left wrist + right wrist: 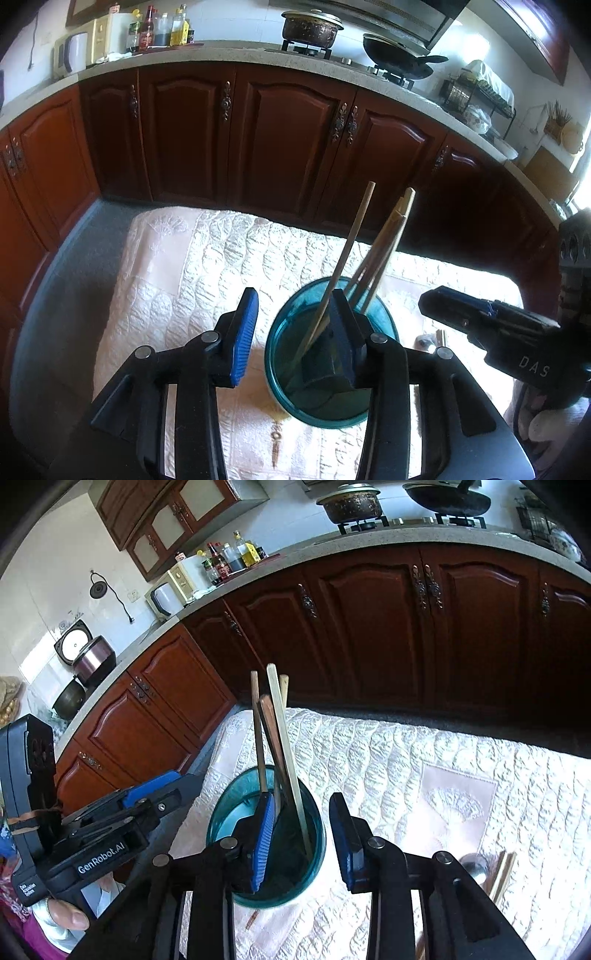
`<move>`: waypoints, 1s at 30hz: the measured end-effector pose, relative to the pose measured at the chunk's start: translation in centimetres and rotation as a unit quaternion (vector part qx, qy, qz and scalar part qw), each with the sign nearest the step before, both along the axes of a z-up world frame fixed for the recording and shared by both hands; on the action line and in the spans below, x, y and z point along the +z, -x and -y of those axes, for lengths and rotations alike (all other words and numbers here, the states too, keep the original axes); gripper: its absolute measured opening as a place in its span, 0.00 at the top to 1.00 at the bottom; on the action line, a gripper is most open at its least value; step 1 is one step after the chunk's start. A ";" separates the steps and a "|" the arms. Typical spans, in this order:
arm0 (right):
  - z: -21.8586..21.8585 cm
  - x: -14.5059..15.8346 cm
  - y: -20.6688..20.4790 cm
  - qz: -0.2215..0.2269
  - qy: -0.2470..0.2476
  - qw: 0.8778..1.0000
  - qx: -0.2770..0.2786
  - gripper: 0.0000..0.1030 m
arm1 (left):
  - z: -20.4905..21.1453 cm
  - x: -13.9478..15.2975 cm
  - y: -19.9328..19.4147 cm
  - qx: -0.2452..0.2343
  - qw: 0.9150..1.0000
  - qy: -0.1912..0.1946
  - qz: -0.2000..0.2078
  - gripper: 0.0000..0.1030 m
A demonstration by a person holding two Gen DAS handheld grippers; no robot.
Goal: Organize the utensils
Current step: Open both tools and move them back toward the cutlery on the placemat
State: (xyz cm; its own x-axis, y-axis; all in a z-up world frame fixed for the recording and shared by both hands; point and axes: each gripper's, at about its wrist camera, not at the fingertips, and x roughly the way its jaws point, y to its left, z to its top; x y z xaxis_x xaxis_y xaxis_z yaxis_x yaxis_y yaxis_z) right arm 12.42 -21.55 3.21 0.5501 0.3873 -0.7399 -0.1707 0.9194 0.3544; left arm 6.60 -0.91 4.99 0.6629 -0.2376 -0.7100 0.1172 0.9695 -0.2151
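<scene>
A: Where do the utensils stand?

B: Wooden chopsticks (354, 251) stand in a teal glass cup (280, 339) on the white quilted cloth (177, 280). In the left wrist view the cup sits at about five o'clock from the frame's centre, and the sticks lean out of it toward one o'clock.

A: And the left gripper (295, 332)?

B: Its blue-padded fingers (243, 332) stand apart. One is outside the cup at nine o'clock of it; the other reaches over the rim, just beside a chopstick. Whether it touches the stick I cannot tell.

A: The right gripper (306, 834)?

B: Its fingers are apart too, straddling the cup's right wall (317, 845): one pad (264, 842) inside by the chopsticks (277, 738), the other outside. Nothing is pinched.

A: Anything else on the cloth?

B: In the right wrist view, at four o'clock of the cup, a metal spoon (474, 866) lies beside more wooden sticks (502, 875). Cabinets (288, 140) and a stove with a pot (310, 24) stand at twelve o'clock.
</scene>
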 end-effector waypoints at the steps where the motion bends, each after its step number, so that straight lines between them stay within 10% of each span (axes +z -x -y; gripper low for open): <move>1: 0.1 0.0 0.2 0.000 0.002 1.000 -0.001 0.71 | 0.0 0.0 0.3 0.001 1.000 0.000 0.000 0.62; 19: 4.3 -1.8 7.4 -0.021 0.030 0.998 -0.042 0.68 | 4.4 -0.7 6.4 -0.034 0.998 -0.051 0.021 0.59; 30: 13.1 -8.2 11.5 -0.092 0.039 0.986 -0.132 0.67 | 9.0 -4.8 8.7 -0.088 0.993 -0.076 -0.020 0.59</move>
